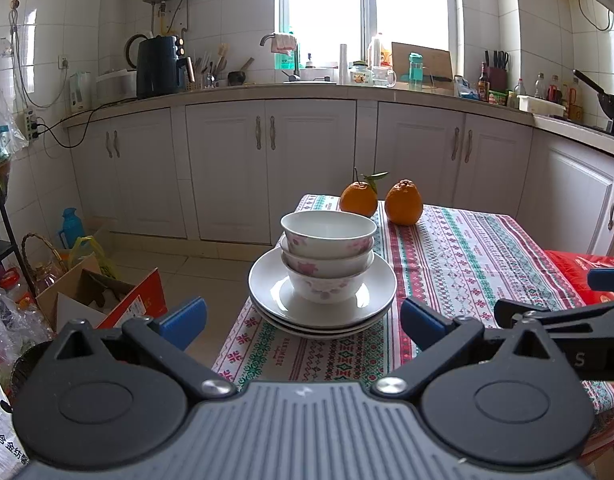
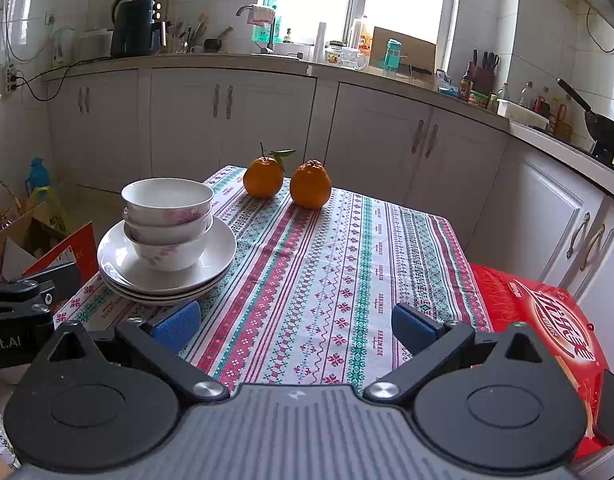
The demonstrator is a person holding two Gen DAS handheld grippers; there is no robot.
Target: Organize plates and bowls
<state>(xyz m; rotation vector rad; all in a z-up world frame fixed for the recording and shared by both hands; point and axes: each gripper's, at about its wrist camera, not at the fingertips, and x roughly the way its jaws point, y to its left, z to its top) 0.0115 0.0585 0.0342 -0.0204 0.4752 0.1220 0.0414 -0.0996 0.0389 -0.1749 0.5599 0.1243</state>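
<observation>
Fingers spread on both left gripper (image 1: 303,320) and right gripper (image 2: 295,326), level before stacked bowls (image 1: 328,256).

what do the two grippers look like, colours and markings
Both match: the left gripper and right gripper have a grey ribbed body, black linkage arms with silver pivot bolts, round black discs and blue ribbed pads. White lettering marks their sides. No cables or sleeves show.

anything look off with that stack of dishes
Nothing spilled or broken. The three bowls sit nested upright on the plates, but the plates lie at the table's near left corner, with their rim reaching its edge. Both grippers are open and empty.
</observation>
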